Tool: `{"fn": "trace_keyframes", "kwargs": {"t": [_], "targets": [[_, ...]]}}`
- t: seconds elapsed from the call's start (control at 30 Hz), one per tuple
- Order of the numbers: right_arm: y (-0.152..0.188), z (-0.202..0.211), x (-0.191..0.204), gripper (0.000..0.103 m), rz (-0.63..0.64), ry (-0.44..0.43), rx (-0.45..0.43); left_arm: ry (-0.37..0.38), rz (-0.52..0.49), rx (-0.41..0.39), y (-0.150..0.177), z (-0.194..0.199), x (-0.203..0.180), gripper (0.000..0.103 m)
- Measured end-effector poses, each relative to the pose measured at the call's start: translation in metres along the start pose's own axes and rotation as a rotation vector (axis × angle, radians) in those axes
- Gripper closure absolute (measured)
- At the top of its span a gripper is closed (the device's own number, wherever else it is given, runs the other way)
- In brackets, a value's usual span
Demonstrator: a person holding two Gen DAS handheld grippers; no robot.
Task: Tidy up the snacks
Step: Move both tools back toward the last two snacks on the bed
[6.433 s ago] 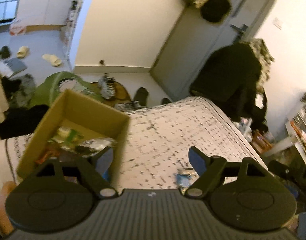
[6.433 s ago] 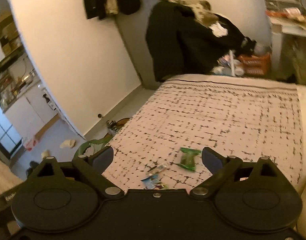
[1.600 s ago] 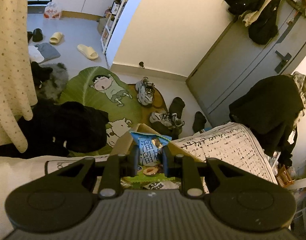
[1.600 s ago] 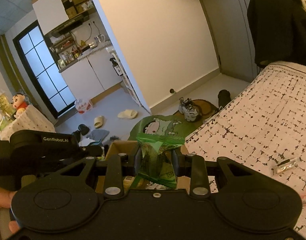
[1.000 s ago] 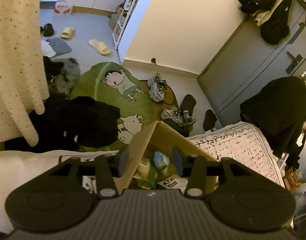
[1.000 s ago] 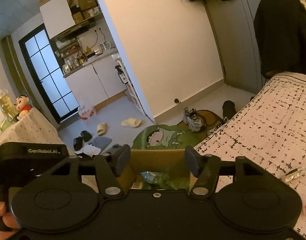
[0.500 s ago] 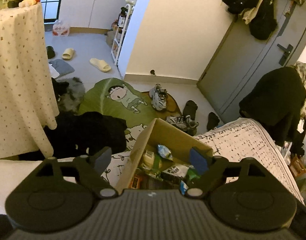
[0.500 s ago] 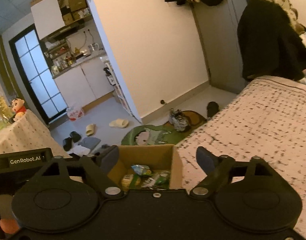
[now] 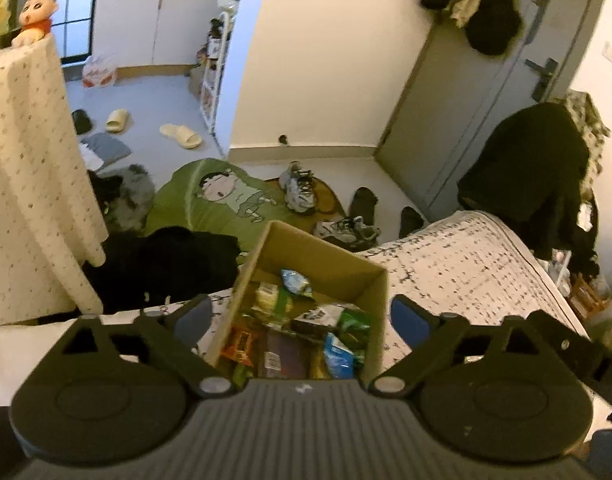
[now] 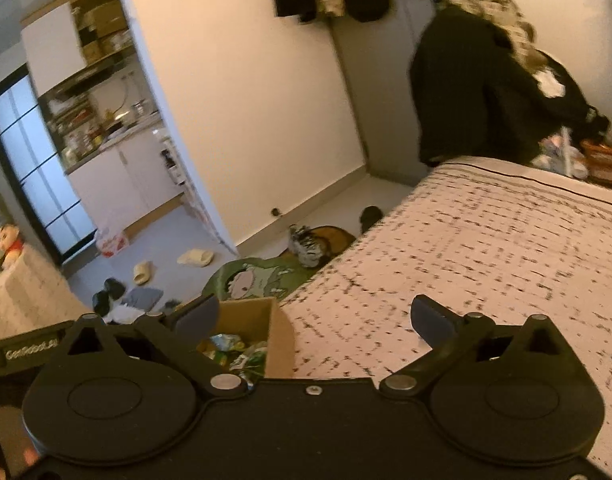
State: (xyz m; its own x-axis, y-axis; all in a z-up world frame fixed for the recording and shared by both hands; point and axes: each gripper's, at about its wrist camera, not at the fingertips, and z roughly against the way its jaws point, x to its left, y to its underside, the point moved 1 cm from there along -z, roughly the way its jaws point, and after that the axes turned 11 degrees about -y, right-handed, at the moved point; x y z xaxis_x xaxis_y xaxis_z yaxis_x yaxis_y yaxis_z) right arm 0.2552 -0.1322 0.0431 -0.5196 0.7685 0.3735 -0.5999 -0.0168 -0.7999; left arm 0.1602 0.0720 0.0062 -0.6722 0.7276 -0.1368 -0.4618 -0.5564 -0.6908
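Snacks (image 9: 306,332) piled in cardboard box (image 9: 325,256) on bed (image 10: 485,240), directly below left claw (image 9: 302,316); left of right claw (image 10: 313,316). Both claws spread, empty. No loose packets visible on bed; task looks nearly done.

Matt brown cardboard is seen in the box (image 9: 341,264), which is filled with glossy, crinkled foil and plastic snack packets (image 9: 337,354). The bed (image 10: 485,248) is covered in soft printed cloth. Matt black plastic forms the left tongs (image 9: 302,318) and right tongs (image 10: 313,318).
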Motion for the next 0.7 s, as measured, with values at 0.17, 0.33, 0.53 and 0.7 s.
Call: {"fn": "trace_keyframes", "kwargs": {"t": [0.17,0.33,0.53,0.7], "targets": [[0.002,0.006,-0.025,0.000,-0.080,0.064,-0.001,0.032,0.001,0.000,0.006,0.005,-0.010,0.000],[0.013,0.010,-0.045,0.000,-0.106,0.160,0.010,0.066,-0.025,-0.039,0.014,0.012,-0.023,0.000],[0.023,0.021,-0.065,0.000,-0.160,0.198,0.014,0.124,-0.002,-0.037,0.025,0.009,-0.037,0.000],[0.023,0.027,-0.079,0.000,-0.210,0.214,0.009,0.177,-0.042,0.013,0.035,0.003,-0.055,0.000]]}}
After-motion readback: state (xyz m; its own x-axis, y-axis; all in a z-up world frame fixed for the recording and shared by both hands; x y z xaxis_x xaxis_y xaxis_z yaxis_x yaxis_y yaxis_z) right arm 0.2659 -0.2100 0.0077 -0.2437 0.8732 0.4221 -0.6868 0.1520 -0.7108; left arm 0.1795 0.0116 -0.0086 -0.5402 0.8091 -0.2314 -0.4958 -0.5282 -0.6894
